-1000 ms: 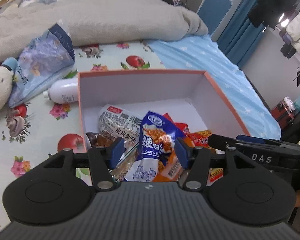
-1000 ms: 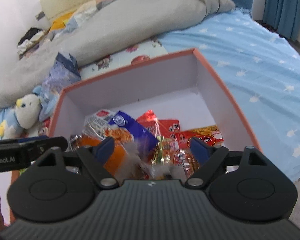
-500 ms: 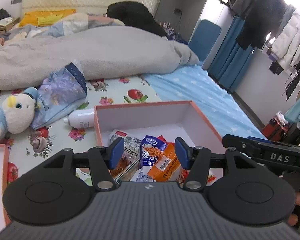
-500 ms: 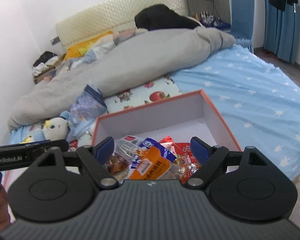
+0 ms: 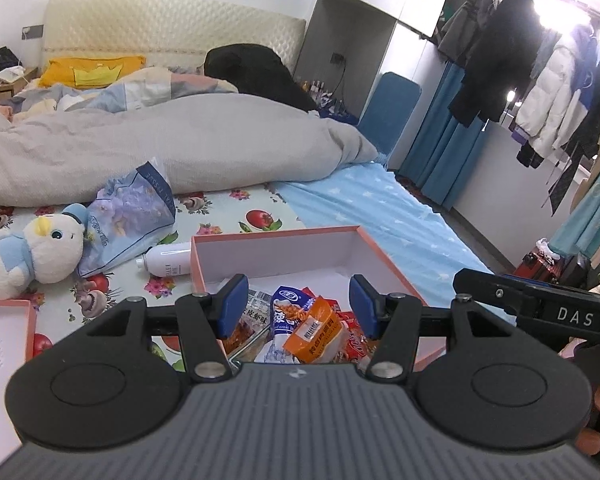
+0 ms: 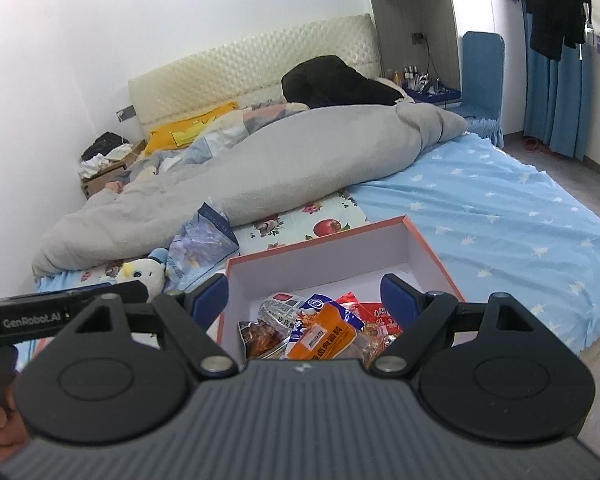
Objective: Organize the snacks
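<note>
mostly crinkly snack packets (image 5: 314, 326), heaped.

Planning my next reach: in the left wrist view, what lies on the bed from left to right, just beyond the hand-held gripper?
White-and-blue plush bird → crumpled blue-purple plastic bag → white bottle lying on its side → open orange-rimmed white box with snack packets inside → light blue star-print sheet.

1. One open pink-rimmed box (image 5: 276, 240), just ahead of the gripper.
2. At least five snack packets (image 5: 316, 330) inside it.
3. One plush duck (image 5: 36, 252).
4. One white bottle (image 5: 168, 262).
5. One tissue pack (image 5: 132, 216).
</note>
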{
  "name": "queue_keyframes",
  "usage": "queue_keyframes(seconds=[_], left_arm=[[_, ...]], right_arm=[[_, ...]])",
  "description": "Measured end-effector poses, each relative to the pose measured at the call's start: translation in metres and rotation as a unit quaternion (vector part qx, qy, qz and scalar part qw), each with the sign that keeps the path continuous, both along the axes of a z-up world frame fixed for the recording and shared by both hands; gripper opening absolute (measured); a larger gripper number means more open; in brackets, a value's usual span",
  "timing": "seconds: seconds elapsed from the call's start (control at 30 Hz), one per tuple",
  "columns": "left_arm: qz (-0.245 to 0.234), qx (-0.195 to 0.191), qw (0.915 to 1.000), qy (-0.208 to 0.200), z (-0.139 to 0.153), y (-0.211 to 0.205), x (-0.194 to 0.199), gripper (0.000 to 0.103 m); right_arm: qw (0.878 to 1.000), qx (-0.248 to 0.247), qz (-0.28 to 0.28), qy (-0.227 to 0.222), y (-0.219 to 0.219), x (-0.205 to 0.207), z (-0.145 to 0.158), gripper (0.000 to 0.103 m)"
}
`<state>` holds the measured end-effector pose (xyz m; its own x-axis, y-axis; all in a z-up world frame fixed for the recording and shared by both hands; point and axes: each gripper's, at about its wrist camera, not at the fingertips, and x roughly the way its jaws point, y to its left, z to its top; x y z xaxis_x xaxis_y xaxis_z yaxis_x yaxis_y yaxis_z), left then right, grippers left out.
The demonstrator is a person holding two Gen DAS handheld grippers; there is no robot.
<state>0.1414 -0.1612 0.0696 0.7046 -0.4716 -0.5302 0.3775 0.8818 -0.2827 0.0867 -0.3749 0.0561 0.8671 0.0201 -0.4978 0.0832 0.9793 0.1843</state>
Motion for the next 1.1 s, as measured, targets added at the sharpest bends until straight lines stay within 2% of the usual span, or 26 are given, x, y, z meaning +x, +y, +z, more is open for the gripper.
queue_keyframes(seconds=[0.3,0.53,1.03,1.1], left_arm=[[-0.002,0.008,0.9997,-0.024,0.004,0.011,-0.046,0.064],[0.001,0.011,0.9995,-0.029,-0.003,0.019,-0.074,0.064],[0.006,0.012,0.9996,-0.024,-0.032,0.023,-0.101,0.064],[0.006,0.012,0.9997,-0.022,-0.036,0.024,-0.102,0.068]], right_arm=[[1.0,-0.013,0.0,-0.004,0.02,-0.041,-0.006,0.085],[1.0,-0.013,-0.006,0.001,0.027,-0.059,-0.02,0.085],[0.999,-0.033,-0.015,0.002,0.028,-0.083,-0.046,0.085],[0.999,-0.033,-0.016,0.005,0.027,-0.083,-0.046,0.085]])
